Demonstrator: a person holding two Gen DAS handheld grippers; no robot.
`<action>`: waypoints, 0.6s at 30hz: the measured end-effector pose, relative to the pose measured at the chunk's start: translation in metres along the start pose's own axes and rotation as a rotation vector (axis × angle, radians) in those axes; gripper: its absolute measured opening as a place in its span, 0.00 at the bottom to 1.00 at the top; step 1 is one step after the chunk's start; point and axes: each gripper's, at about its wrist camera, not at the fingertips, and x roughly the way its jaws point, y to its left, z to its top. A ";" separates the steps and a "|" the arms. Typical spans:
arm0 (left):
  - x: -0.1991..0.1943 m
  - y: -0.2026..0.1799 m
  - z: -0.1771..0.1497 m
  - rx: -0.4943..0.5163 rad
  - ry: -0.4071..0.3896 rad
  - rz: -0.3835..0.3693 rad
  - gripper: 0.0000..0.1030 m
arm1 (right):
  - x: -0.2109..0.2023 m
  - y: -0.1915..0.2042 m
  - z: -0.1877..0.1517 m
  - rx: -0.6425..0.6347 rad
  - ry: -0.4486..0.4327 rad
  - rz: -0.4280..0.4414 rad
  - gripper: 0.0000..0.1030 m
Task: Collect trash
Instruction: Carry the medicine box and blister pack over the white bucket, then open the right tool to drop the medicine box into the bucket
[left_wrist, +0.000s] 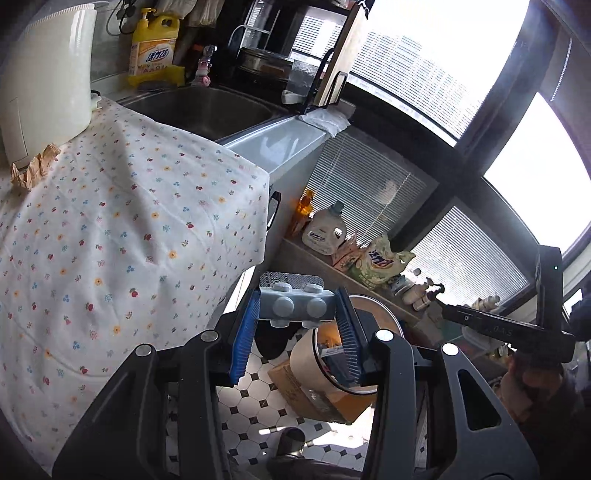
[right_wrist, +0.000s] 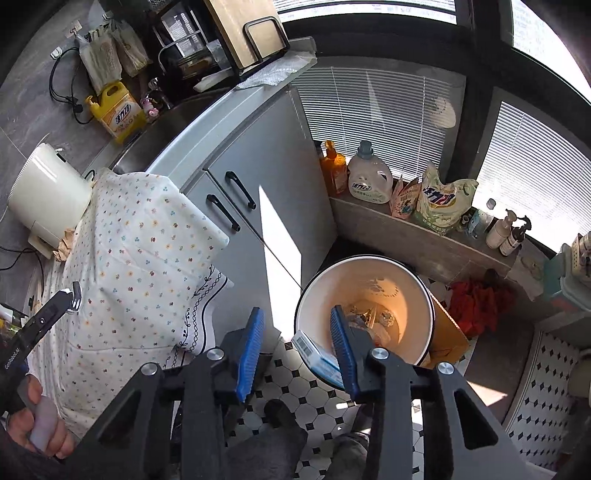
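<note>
My left gripper (left_wrist: 297, 308) is shut on a grey toy brick (left_wrist: 295, 303) with a silver blister pack (left_wrist: 291, 278) just behind it, held off the table's edge above the floor. The round trash bin (left_wrist: 332, 365) stands below and to the right of it. In the right wrist view the bin (right_wrist: 364, 314) is white-rimmed, with crumpled trash and a small blue-white box (right_wrist: 317, 354) leaning inside its rim. My right gripper (right_wrist: 295, 332) is open and empty, just above the bin's near rim. A crumpled brown paper (left_wrist: 31, 168) lies on the flowered tablecloth (left_wrist: 110, 229) beside the white kettle (left_wrist: 44, 74).
A grey cabinet (right_wrist: 266, 177) with a sink (left_wrist: 207, 107) stands behind the table. A ledge (right_wrist: 417, 236) by the window holds detergent bottles and bags. A cardboard box (right_wrist: 448, 332) and red cloth (right_wrist: 476, 299) lie beside the bin on the tiled floor (right_wrist: 306, 387).
</note>
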 end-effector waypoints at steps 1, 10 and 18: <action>0.004 -0.006 -0.004 -0.003 0.003 0.003 0.41 | 0.009 -0.007 -0.001 -0.006 0.010 -0.009 0.29; 0.028 -0.042 -0.040 -0.014 0.060 0.013 0.41 | 0.020 -0.058 -0.019 0.027 0.058 -0.011 0.52; 0.060 -0.089 -0.046 0.034 0.094 -0.032 0.41 | -0.007 -0.090 -0.025 0.051 0.032 0.013 0.65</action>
